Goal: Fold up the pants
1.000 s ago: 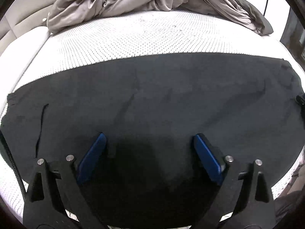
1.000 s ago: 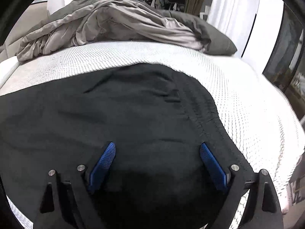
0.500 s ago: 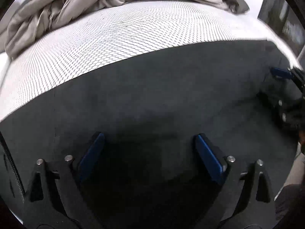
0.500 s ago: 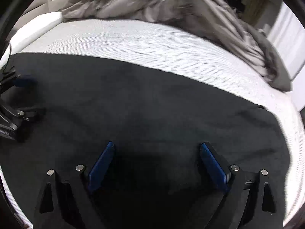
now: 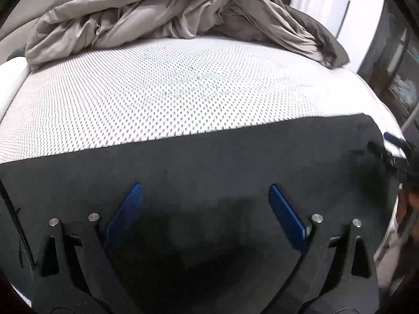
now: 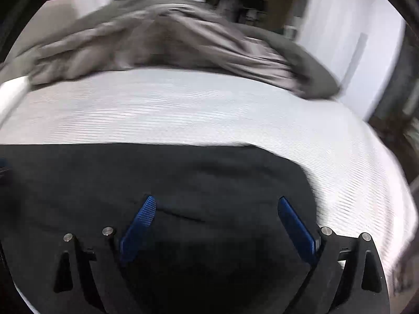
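Since the earlier frames both views have swung back toward the crumpled grey duvet [image 5: 167, 21], and the right view is motion-blurred. We see the black pants [image 5: 209, 162] spread flat on the white mesh mattress [image 5: 167, 96], along its near edge. Our left claw [image 5: 207, 204] hovers over them with jaws wide, gripping nothing. Our right claw [image 6: 217, 214] is likewise wide over the pants' right end

Both claws share one build: the left claw [image 5: 205, 209] and right claw [image 6: 216, 222] carry blue textured pads [image 6: 138, 231] on black angular frames fastened with silver screws [image 5: 317, 218].
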